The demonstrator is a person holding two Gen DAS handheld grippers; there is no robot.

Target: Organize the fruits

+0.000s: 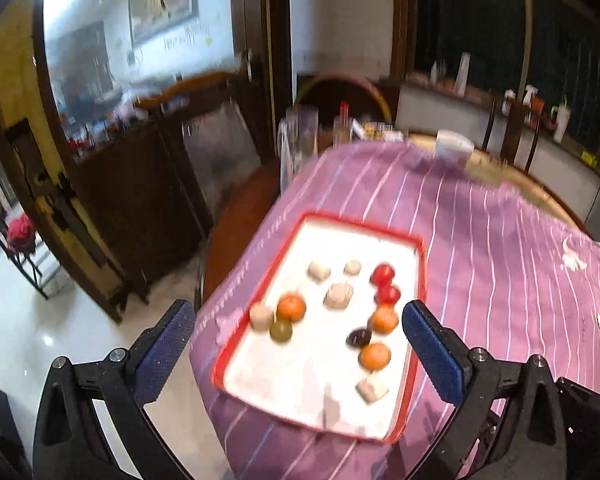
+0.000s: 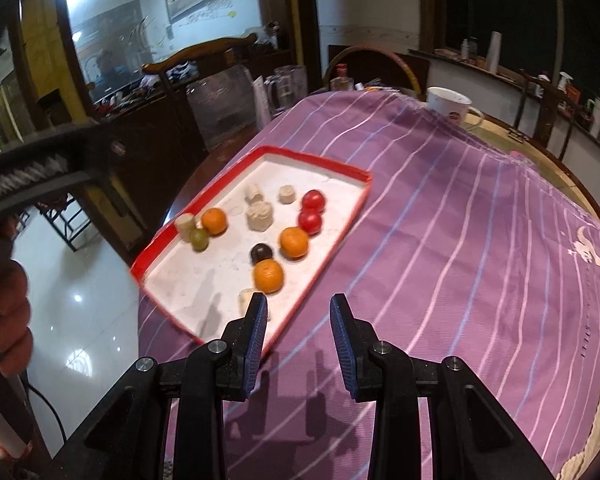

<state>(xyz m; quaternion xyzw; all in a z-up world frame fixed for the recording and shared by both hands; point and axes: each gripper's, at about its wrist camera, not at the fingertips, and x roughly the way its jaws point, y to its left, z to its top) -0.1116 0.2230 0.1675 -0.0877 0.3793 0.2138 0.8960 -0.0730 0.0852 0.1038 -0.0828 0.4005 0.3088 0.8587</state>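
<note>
— Fruit's all on the red-rimmed tray, on the striped purple cloth: oranges, two red ones, a green one.
— And the claws?
— Left gripper spread wide above the tray, nothing in it. Right gripper narrowed, gap empty, over the tray's near edge.

Dark wood cabinet, glossy white floor.

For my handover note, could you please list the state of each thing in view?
Left gripper: fingers wide open, empty.
Right gripper: fingers narrowly parted, empty.
Red tray: flat on cloth, holding fruits.
Oranges: loose in tray.
White cup: upright.
</note>
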